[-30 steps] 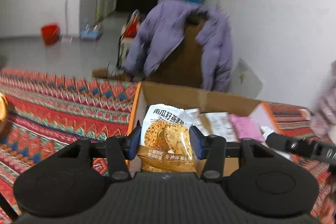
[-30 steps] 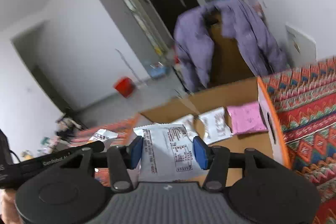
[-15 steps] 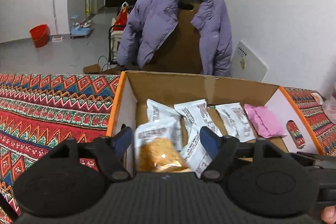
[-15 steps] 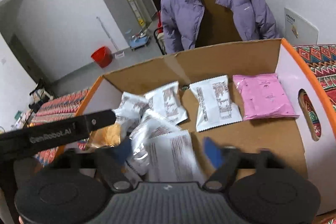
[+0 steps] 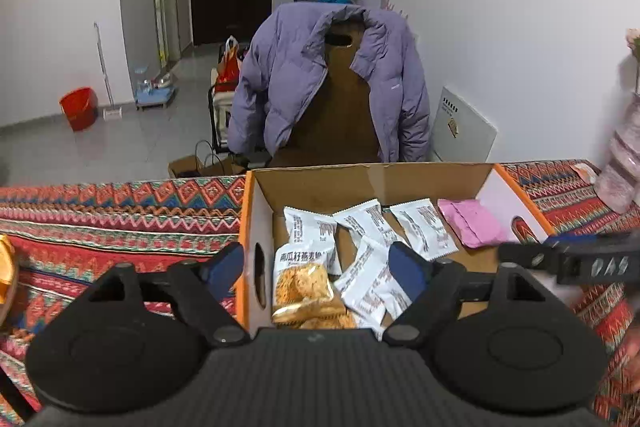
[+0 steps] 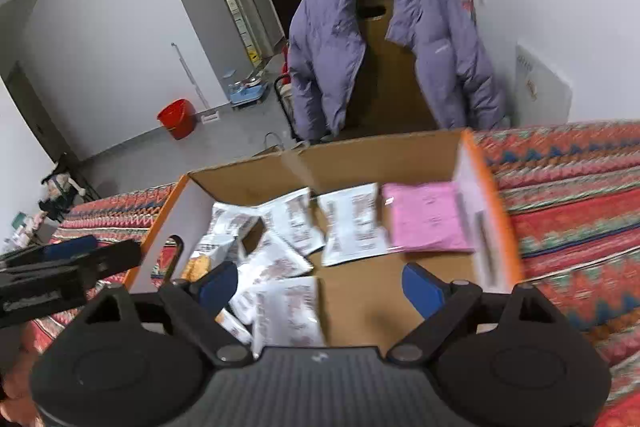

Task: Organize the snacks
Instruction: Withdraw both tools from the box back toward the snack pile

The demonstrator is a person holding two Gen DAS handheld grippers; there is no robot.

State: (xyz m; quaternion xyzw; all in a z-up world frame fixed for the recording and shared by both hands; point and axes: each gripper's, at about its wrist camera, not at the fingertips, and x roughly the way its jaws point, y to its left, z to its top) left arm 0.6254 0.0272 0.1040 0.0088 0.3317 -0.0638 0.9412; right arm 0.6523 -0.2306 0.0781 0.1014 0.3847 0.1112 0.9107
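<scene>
- The left gripper (image 5: 316,269) hovers with jaws spread wide and empty, straddling the cardboard box's (image 5: 360,179) left wall.
- The oat-cookie packet (image 5: 304,287) lies inside the box between the fingers, long axis running 6 to 12 o'clock, label end far.
- The right gripper (image 6: 320,285) gapes empty over a white packet (image 6: 288,311).
- The pink packet (image 6: 424,223) lies flat at 1 o'clock.

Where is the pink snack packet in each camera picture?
Left wrist view: the pink packet lies at the right end of the cardboard box, beside its right wall.
Right wrist view: the pink packet lies right of centre, blurred, against the same wall.
Shared landmark: the purple jacket hanging behind the box, also seen from the right wrist.
</scene>
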